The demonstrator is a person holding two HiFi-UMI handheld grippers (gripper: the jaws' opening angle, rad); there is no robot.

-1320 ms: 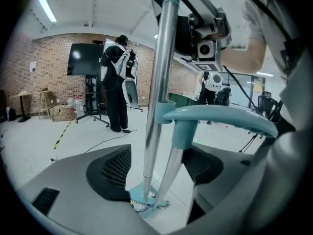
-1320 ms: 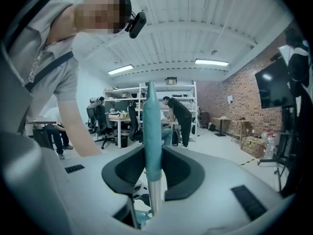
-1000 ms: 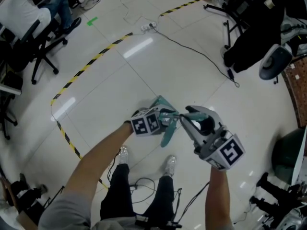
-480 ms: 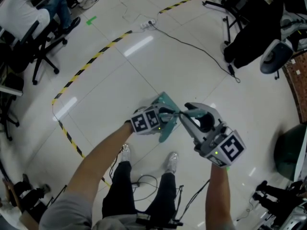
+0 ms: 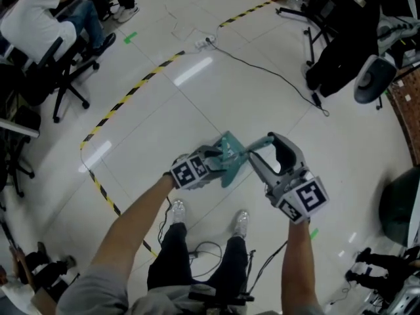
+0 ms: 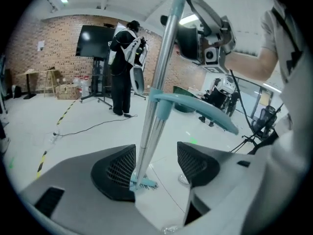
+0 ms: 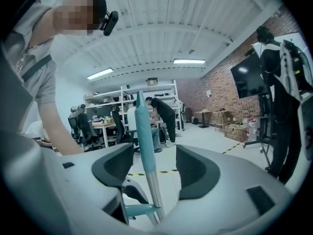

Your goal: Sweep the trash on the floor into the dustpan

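A teal dustpan (image 5: 228,151) and broom set stands on the white floor between my two grippers. In the left gripper view its two metal poles (image 6: 155,102) run up between the jaws of my left gripper (image 6: 156,168), close to the left pad and apart from the right one. These jaws have just been opening. The teal broom bristles (image 6: 143,183) touch the floor below. My left gripper (image 5: 220,161) is left of the dustpan. The teal handle (image 7: 143,131) rises between the jaws of my right gripper (image 7: 154,165) with gaps on both sides. These jaws have just been opening wide. My right gripper (image 5: 257,157) is right of the dustpan.
Yellow-black tape (image 5: 131,87) crosses the floor at left. A black cable (image 5: 262,67) runs from a power strip (image 5: 203,41). Office chairs (image 5: 62,77) with seated people are at the far left, and a draped black stand (image 5: 341,38) is at the upper right. My shoes (image 5: 174,210) stand just behind the dustpan.
My left gripper has slid a little toward the lower left beside the dustpan. My right gripper has stayed in nearly the same place.
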